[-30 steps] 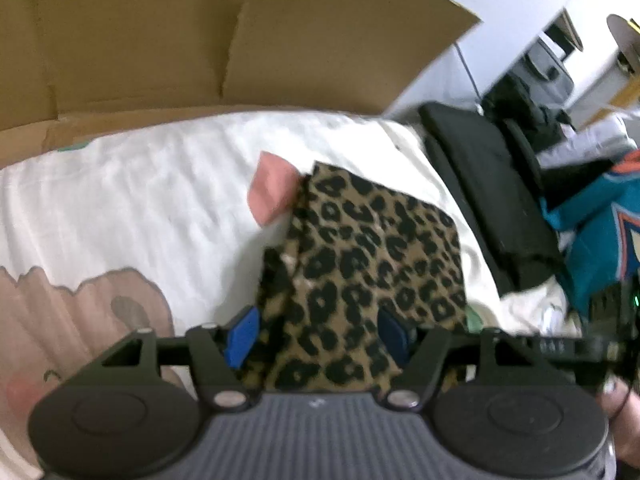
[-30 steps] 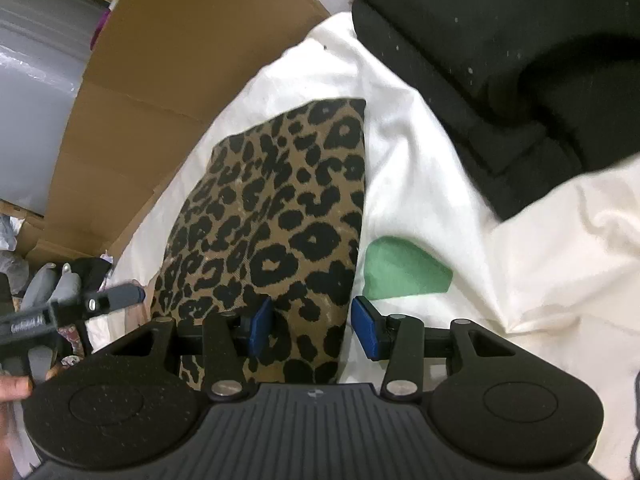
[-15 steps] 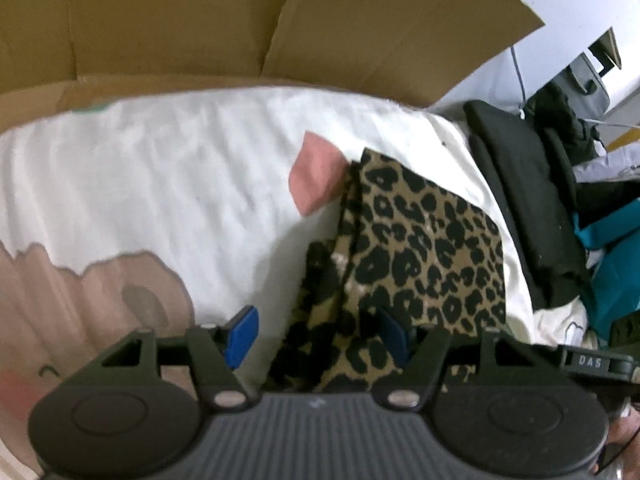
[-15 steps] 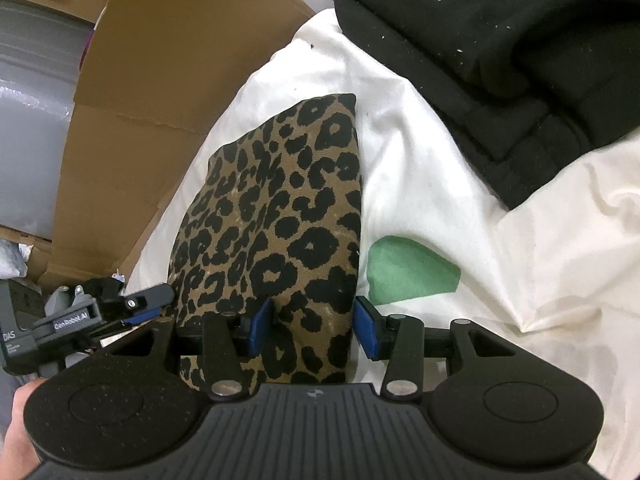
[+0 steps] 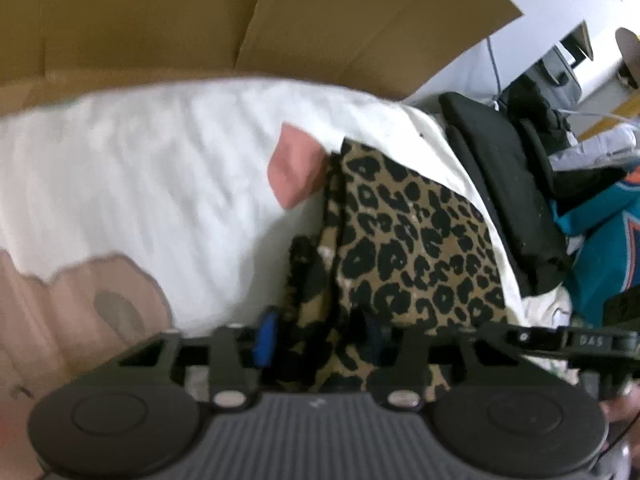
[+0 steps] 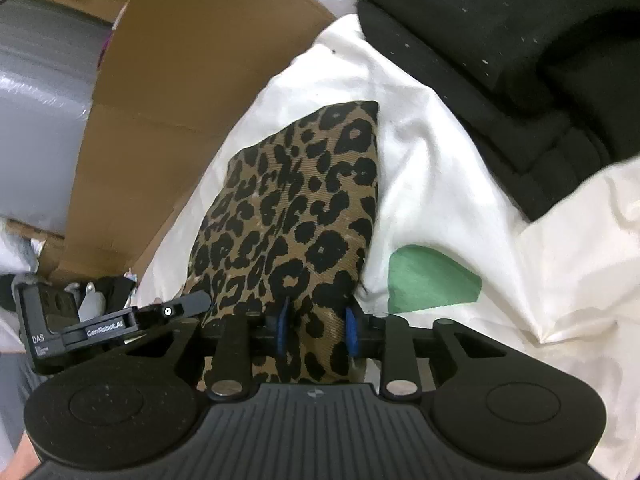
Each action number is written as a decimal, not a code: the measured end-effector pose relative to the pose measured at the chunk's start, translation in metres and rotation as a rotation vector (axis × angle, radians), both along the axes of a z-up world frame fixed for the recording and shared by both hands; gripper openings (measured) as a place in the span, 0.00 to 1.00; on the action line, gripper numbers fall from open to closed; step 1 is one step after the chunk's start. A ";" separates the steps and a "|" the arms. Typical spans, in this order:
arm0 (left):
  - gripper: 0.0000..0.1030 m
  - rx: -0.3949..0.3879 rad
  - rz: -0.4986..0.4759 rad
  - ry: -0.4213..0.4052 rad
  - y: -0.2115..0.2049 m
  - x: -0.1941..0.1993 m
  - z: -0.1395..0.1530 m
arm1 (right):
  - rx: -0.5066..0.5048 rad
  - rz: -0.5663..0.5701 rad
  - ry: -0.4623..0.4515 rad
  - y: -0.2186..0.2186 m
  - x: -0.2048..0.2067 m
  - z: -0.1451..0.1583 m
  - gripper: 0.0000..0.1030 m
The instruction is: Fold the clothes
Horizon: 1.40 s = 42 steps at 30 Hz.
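Garment (image 6: 304, 216) | leopard print, tan and black | folded flat | white sheet (image 6: 440, 184) beneath

My left wrist feed is smeared with motion blur: the cardboard (image 5: 280, 20) and the white sheet (image 5: 140, 168) have soft, streaked edges. My right wrist feed is sharper, and I can read the leopard-print cloth (image 6: 304, 208) weave. Light is even and diffuse, indoor, with soft shadows. Fisheye bending curves both frames' edges, and the corners go black.
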<state>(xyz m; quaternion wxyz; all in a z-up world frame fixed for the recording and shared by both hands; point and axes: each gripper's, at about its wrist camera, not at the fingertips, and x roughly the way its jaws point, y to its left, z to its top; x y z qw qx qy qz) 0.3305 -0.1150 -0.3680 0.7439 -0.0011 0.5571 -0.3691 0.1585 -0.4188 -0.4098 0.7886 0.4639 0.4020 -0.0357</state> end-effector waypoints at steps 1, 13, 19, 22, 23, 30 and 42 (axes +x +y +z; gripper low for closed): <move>0.33 -0.006 0.002 0.006 0.002 0.002 0.001 | 0.004 -0.001 -0.004 -0.001 -0.001 0.001 0.27; 0.74 -0.070 0.031 0.137 -0.010 0.020 -0.024 | 0.118 -0.069 0.012 -0.010 0.003 -0.025 0.36; 0.43 -0.086 -0.003 0.116 -0.013 0.020 -0.020 | 0.104 -0.069 0.007 -0.006 0.008 -0.023 0.23; 0.27 -0.094 -0.029 0.079 -0.013 0.019 -0.008 | 0.030 -0.039 -0.021 0.000 0.009 -0.005 0.09; 0.26 -0.098 -0.034 0.078 -0.012 0.020 -0.006 | 0.001 -0.029 -0.036 0.002 0.009 0.001 0.09; 0.56 -0.073 -0.031 0.130 -0.018 0.024 -0.018 | -0.020 -0.028 -0.008 0.006 0.012 0.006 0.28; 0.53 -0.141 -0.042 0.172 -0.030 0.025 -0.034 | 0.137 -0.073 0.016 0.006 0.022 -0.024 0.37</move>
